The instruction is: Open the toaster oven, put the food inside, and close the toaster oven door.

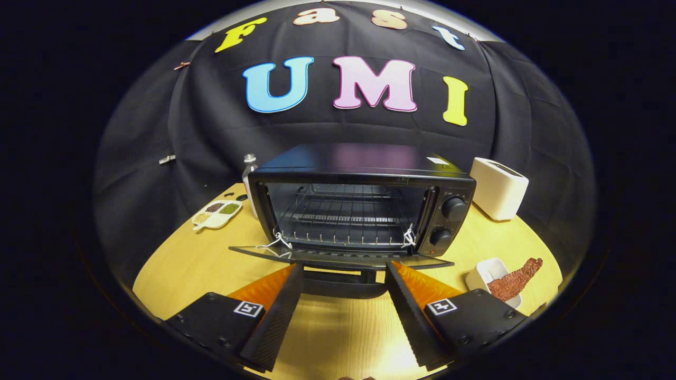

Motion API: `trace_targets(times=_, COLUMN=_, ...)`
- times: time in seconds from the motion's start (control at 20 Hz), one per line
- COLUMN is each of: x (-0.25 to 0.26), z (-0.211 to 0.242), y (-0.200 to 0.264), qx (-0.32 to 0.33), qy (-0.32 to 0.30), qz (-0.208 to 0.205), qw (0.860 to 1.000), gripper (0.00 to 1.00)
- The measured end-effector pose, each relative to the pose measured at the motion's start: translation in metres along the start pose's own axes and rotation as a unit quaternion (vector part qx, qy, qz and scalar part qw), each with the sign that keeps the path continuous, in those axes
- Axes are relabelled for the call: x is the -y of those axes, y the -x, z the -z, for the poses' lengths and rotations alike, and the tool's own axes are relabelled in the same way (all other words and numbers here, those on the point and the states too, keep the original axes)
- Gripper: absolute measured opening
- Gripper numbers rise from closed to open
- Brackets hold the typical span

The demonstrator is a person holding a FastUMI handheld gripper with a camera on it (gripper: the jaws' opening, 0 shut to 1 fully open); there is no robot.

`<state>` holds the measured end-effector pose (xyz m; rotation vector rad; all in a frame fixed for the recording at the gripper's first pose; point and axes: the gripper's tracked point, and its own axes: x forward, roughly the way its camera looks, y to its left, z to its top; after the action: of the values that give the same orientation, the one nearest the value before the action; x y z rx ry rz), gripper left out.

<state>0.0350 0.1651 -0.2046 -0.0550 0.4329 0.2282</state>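
Oven (364, 203) sits mid worktop (200, 264), door (338, 258) folded down flat, open. Inside: wire rack (343, 216), nothing on it. Hand-held gripper (344, 272) released, fingers wide apart, tips just at door's front edge, handle (343, 285) between them. Food (515, 282), brown bumpy strip, lies across white dish (488, 277) right of fingers, one end poking over rim. Left of oven: small tray (216, 215) with pockets of green, brown, pale bits. Bottle (248, 179) behind oven's left corner. White toaster (499, 187) right of oven.

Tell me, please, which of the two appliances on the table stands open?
The black toaster oven, just ahead of the open gripper; its door is folded down. The white toaster beside it has no door.
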Motion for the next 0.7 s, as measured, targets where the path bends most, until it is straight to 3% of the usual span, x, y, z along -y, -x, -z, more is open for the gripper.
trace_targets(times=0.4, x=0.008, z=0.074, y=-0.004, qx=-0.101, qy=-0.04, qz=-0.008, qw=0.994, gripper=0.97)
trace_targets(times=0.7, x=0.016, z=0.058, y=0.017, qx=-0.082, qy=-0.024, qz=-0.029, qw=0.996, gripper=0.99)
